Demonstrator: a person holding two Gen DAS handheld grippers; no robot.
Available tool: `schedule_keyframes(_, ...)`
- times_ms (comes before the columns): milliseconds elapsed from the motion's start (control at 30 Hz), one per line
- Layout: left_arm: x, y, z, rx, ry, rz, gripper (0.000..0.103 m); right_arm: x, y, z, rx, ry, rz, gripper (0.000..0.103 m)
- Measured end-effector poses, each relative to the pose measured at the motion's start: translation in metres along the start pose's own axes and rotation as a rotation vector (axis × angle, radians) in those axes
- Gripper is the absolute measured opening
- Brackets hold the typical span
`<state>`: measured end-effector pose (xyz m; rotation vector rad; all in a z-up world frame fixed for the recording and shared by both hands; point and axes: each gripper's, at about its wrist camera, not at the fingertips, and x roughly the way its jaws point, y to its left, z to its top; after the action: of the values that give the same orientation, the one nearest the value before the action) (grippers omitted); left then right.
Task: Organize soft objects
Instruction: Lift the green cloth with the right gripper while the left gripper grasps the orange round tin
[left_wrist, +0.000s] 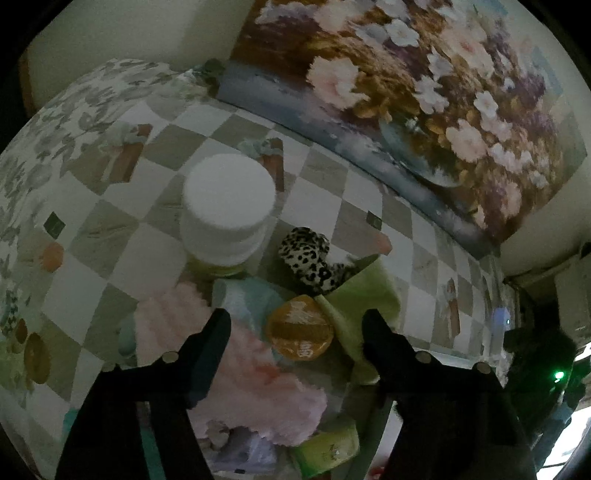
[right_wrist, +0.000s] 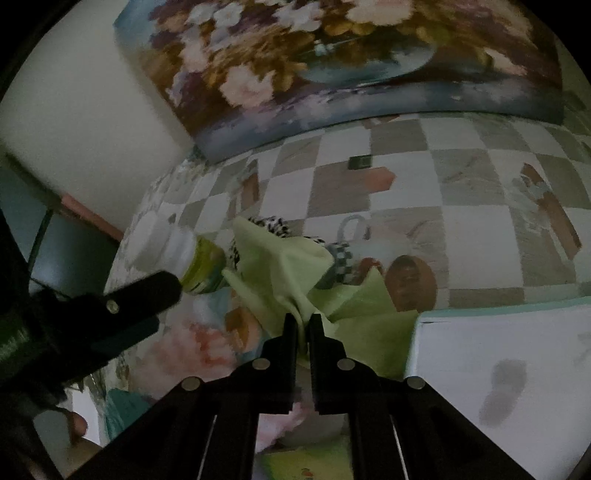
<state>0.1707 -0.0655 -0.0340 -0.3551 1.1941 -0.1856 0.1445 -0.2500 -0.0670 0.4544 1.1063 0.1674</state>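
Backdrop: floral painting (left_wrist: 424, 92) leans on a pale wall, top of both views.
Desk (left_wrist: 122, 236): checkered cloth, soft things heaped at lower centre.
Pink fluffy cloth (left_wrist: 251, 369): lower centre, left view.
Green cloth (right_wrist: 280, 266): centre, right view, bunched upward.
White-lidded jar (left_wrist: 225, 206): upper left of the heap.
Leopard-print plush (left_wrist: 310, 258): beside the jar.
Orange packet (left_wrist: 300, 331): between the left fingers.
Left hand-held gripper (left_wrist: 295, 343): jaws apart, gripping nothing.
Right hand-held gripper (right_wrist: 303, 325): pinched tight on the green cloth.
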Motion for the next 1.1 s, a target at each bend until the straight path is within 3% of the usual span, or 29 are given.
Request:
schedule_keyframes(433,0.020,-0.011,-0.005,0.028,0.035,0.012,0.074,-0.045,-0.020,0.017,0.088,-0.093,0.047,0.007)
schedule_keyframes(733,0.036,-0.028,-0.007,0.117,0.048,0.111,0.072,-0.084,-0.023,0.028,0.110,-0.167,0.090,0.007)
schedule_keyframes(1100,0.059,-0.030,-0.013,0.140,0.072,0.143,0.041,-0.086,-0.033,0.028,0.138,-0.164,0.095,0.007)
